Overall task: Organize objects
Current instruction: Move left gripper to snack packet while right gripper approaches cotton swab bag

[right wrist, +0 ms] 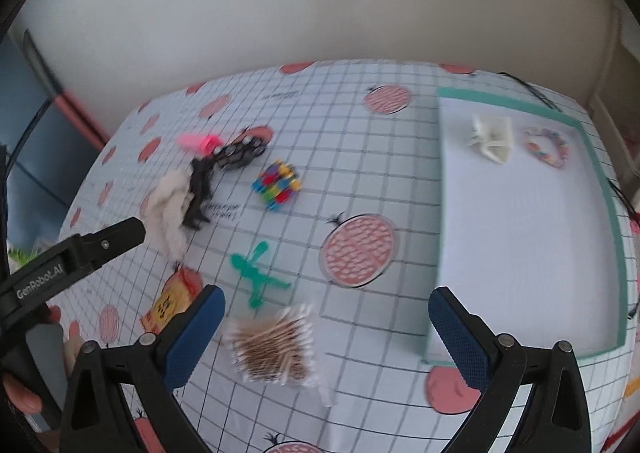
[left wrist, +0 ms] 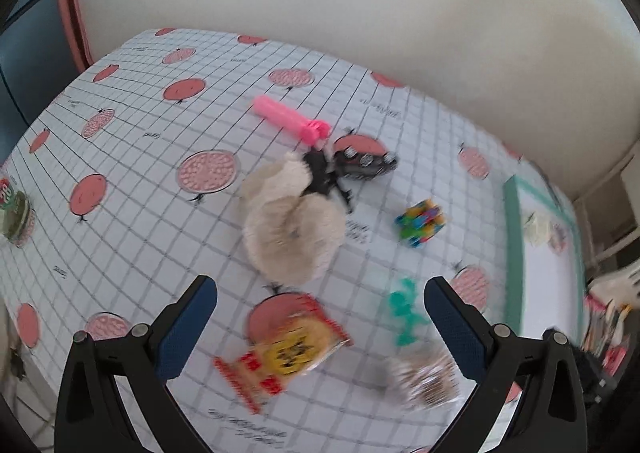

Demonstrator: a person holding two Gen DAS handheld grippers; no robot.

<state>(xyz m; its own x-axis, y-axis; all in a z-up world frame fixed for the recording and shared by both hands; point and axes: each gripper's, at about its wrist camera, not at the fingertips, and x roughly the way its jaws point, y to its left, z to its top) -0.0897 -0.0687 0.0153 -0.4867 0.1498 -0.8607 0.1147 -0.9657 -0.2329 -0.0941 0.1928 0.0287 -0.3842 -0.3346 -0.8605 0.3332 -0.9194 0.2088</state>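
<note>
Cotton swab packet (right wrist: pixel 274 349) between open right claw (right wrist: pixel 326 327) fingers, untouched

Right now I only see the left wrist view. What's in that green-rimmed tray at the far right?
Observer: Two things at the far end of the tray: a white clip and a colourful beaded ring.
Operator: Where's the other tool?
Observer: The right tool is open and empty, with a cotton swab pack lying near its left finger.
Operator: Can you see mine from there?
Observer: Yes. The left tool comes in from the left, with its tip beside the fluffy cream cloth.
</note>
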